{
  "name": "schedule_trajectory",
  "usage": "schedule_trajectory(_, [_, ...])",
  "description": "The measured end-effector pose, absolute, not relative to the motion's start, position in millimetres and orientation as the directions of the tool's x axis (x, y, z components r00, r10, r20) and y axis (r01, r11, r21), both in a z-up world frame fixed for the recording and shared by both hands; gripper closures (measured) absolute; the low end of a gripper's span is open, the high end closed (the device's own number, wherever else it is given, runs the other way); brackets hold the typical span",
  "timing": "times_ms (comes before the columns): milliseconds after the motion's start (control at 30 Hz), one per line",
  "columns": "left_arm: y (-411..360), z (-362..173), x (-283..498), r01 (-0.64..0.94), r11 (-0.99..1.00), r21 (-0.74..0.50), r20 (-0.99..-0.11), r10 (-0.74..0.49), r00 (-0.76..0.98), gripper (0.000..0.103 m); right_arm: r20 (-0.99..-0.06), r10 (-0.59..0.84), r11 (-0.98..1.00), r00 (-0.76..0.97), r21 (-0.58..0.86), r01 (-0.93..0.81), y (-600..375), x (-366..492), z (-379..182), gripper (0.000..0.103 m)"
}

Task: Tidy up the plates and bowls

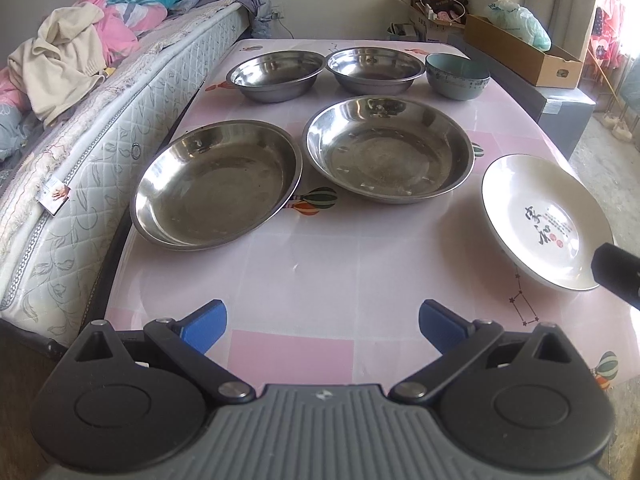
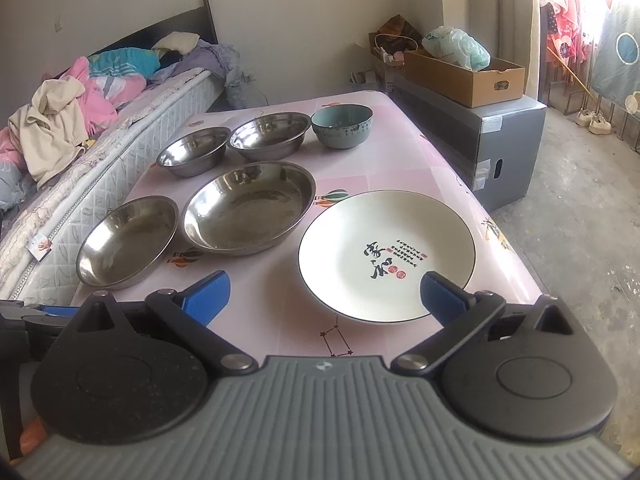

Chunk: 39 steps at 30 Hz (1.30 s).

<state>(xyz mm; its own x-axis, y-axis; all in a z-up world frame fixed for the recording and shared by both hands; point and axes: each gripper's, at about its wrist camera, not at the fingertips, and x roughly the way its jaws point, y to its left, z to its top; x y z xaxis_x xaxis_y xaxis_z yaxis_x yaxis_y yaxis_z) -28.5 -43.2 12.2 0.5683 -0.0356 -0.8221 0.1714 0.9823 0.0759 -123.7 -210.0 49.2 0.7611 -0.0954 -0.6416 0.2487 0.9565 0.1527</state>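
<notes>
A white plate (image 2: 387, 256) with black brush lettering and red seals lies flat at the near right of a pink patterned table (image 1: 320, 272). To its left sit two wide steel plates (image 1: 387, 148) (image 1: 218, 184), side by side and apart. Behind them, in a row along the far edge, stand two steel bowls (image 1: 276, 74) (image 1: 375, 69) and a teal bowl (image 1: 457, 75), each upright and seemingly empty. The right gripper (image 2: 324, 300) hovers over the near rim of the white plate, blue fingers spread wide, holding nothing; whether its right finger touches the plate is unclear. The left gripper (image 1: 322, 326) hangs above bare tabletop, also wide apart and empty. A bed (image 1: 80, 128) heaped with clothes runs along the table's left side.
</notes>
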Motion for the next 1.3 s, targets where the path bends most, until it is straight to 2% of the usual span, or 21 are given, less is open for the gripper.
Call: schedule_trajectory(1300, [-23.7,9.4,-22.8,0.153,0.986,0.070,-0.844,-0.023,0.536,0.000,-0.697,-0.071,0.968,0.714,0.126,0.219,-198.3,-106.5,39.4,0.001])
